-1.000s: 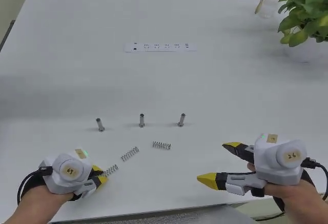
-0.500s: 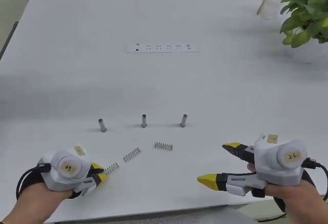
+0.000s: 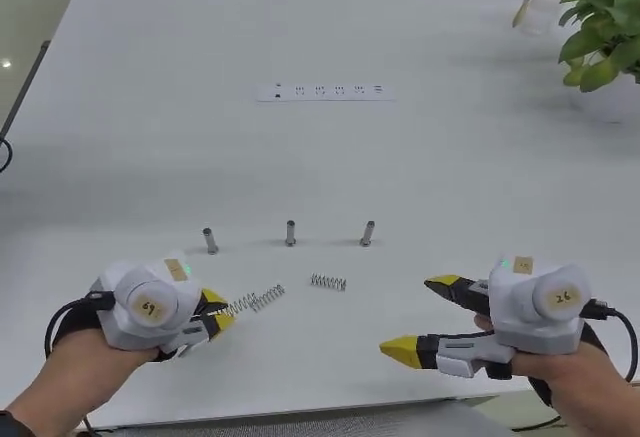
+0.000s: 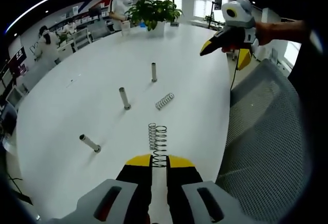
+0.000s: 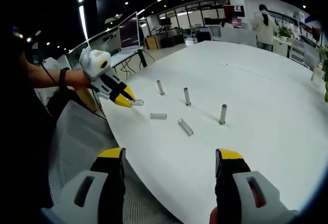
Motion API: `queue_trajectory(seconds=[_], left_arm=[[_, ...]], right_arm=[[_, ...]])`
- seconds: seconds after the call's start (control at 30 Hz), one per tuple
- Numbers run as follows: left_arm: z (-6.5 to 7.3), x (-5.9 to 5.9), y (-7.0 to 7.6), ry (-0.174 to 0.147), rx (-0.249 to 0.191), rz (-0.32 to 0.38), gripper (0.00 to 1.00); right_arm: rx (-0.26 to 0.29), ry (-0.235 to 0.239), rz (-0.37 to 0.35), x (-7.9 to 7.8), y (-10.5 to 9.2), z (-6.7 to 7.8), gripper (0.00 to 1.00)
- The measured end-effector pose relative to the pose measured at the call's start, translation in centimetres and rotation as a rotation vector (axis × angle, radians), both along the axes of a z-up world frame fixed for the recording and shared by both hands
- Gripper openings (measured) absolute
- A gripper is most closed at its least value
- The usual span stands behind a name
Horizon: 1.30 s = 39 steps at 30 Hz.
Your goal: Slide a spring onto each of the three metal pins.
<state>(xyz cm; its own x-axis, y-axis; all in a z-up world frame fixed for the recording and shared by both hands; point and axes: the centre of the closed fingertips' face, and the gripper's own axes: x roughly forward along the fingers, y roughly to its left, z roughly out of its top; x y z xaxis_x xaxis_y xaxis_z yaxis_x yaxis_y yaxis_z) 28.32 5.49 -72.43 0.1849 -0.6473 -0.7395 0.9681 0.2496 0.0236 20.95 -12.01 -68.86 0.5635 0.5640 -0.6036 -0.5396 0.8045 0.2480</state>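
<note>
Three short metal pins stand upright in a row on the white table: left (image 3: 210, 241), middle (image 3: 290, 233), right (image 3: 367, 233). My left gripper (image 3: 218, 314) is shut on the end of one spring (image 3: 240, 305), which sticks out forward from its yellow tips (image 4: 159, 155). A second spring (image 3: 268, 297) lies just beyond the held one, and a third (image 3: 327, 282) lies in front of the middle and right pins. My right gripper (image 3: 418, 317) hovers open near the front right, nothing between its jaws (image 5: 169, 155).
A white power strip (image 3: 325, 91) lies flat further back. A green plant (image 3: 595, 17) in a white pot stands at the far right corner. The table's front edge (image 3: 300, 412) runs just below both grippers, with a mesh chair (image 4: 266, 131) beyond it.
My left gripper has shut on the nearest spring and carried it up and to the right, close to the second spring. The right gripper stays open in place. The head camera shifted slightly.
</note>
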Motion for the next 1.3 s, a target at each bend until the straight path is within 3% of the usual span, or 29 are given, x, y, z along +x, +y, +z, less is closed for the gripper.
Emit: queue_trajectory(seconds=[0.67, 1.07, 1.17, 1.3], left_arm=[[3.5, -2.2, -4.9, -0.047, -0.051, -0.165, 0.02], [5.1, -3.9, -7.6, -0.068, -0.076, -0.259, 0.02], [5.4, -4.2, -8.1, -0.074, -0.081, -0.278, 0.02], [5.8, -4.7, -8.6, -0.077, -0.089, -0.299, 0.02]], right_arm=[[0.053, -0.031, 0.083, 1.6, 2.8, 1.2, 0.63], [0.113, -0.046, 0.193, 1.6, 5.8, 2.3, 0.48], [0.126, -0.045, 0.212, 1.5, 6.2, 2.4, 0.41], [0.129, -0.042, 0.228, 1.4, 6.6, 2.3, 0.39]])
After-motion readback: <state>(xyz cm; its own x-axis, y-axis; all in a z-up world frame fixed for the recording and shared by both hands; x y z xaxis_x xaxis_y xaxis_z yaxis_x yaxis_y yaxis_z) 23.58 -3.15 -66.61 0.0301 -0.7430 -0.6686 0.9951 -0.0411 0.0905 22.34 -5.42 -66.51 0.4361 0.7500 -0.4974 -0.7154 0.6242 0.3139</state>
